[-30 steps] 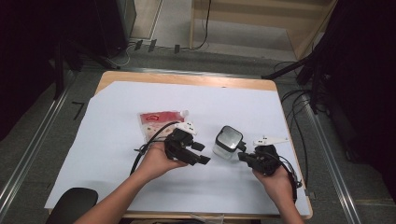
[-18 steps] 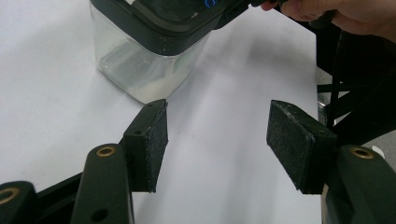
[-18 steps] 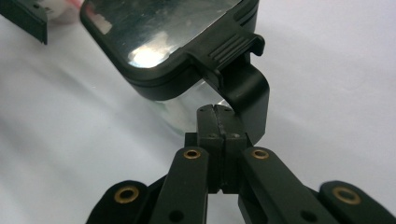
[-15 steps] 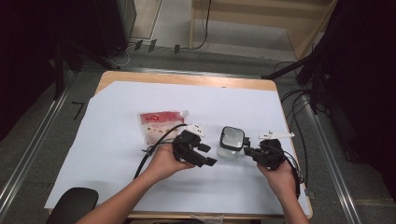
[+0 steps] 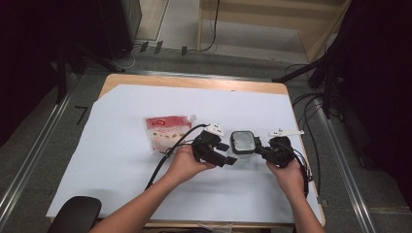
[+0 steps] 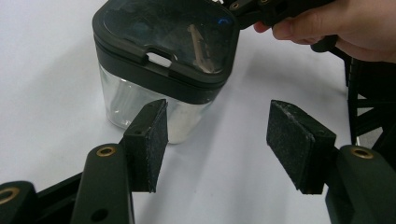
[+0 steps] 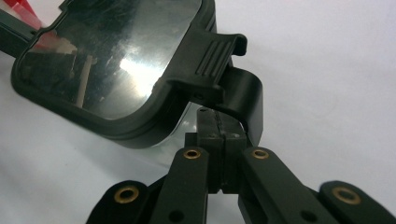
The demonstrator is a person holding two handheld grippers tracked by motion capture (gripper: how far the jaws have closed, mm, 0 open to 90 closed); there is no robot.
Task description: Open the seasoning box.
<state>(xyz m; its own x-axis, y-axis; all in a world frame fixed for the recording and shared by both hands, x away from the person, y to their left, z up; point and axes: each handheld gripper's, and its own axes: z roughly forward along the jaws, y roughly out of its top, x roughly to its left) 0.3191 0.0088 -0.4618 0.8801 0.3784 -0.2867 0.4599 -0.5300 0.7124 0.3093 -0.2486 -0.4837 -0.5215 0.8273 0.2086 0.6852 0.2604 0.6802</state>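
The left gripper [image 5: 228,156] should close squarely on the clear walls of the container [image 5: 242,142], below its dark lid [image 6: 168,37], to steady it; its jaws stand parted, one pad [image 6: 152,144] near the wall, grasping nothing; right of the container, mid-table, the right gripper [image 7: 219,128] is clenched, jaws together under the lid's latch [image 7: 219,56].

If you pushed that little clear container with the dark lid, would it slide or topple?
The container would probably slide: its base looks broad and squarish on the flat white sheet. It seems light, since little shows through its clear walls. The hard, smooth sides may be slippery to grip.
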